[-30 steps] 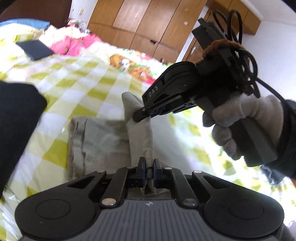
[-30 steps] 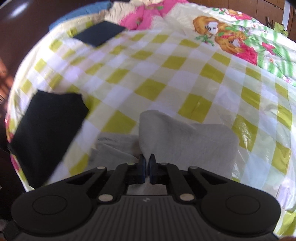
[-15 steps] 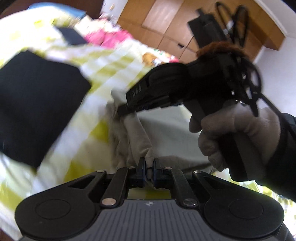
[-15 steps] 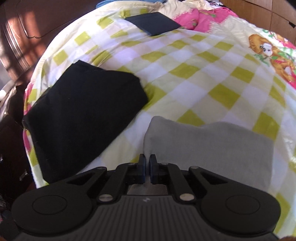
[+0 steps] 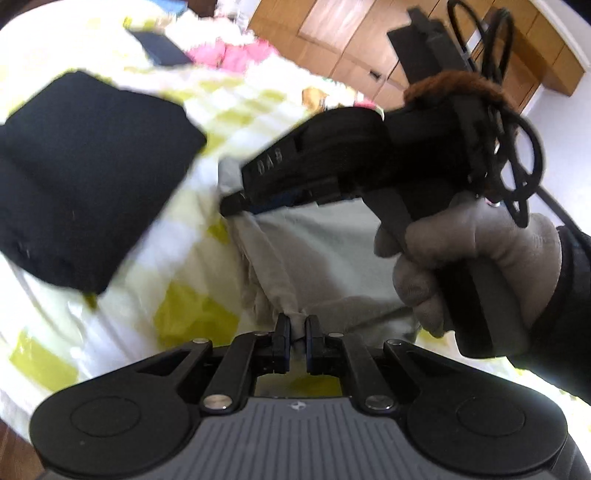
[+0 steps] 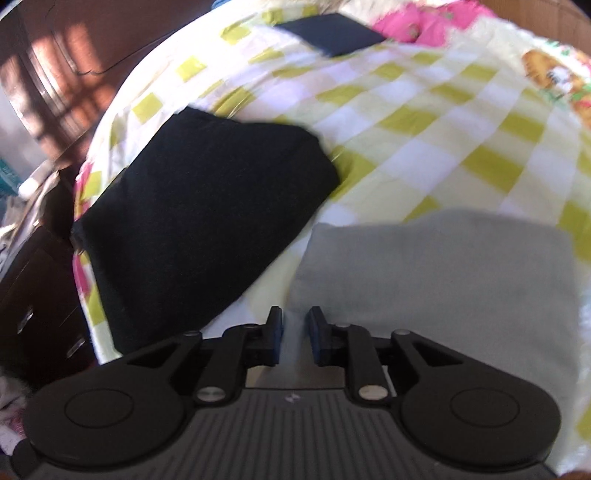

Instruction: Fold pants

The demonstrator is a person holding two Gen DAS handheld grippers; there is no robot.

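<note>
1. Grey pants (image 6: pixel 443 280) lie folded into a soft rectangle on a checked sheet (image 6: pixel 424 110) of yellow-green and white squares, glossy where light hits it.
2. Just left of the pants sits a black folded cloth (image 6: pixel 199 221), matte and thick, close to the pants' left edge; I cannot tell whether they touch.
3. Far up the bed lies a smaller dark flat thing (image 6: pixel 332 33), with pink bedding (image 6: pixel 417 22) beside it and a cartoon print (image 6: pixel 550 70) at far right.
4. Wooden cupboards (image 5: pixel 351 44) stand beyond the bed in the left view; dark wooden furniture (image 6: pixel 48 74) stands left of the bed in the right view.
5. Left gripper (image 5: pixel 295 325) has its jaws nearly closed, pinching a bunched near edge of the pants.
6. Right gripper (image 6: pixel 293 321) has its jaws parted by a narrow gap, grey cloth showing between them; whether it grips is unclear.
7. In the left view, the right gripper and a gloved hand (image 5: pixel 480 266) cover much of the pants, its tip at their far left corner.
</note>
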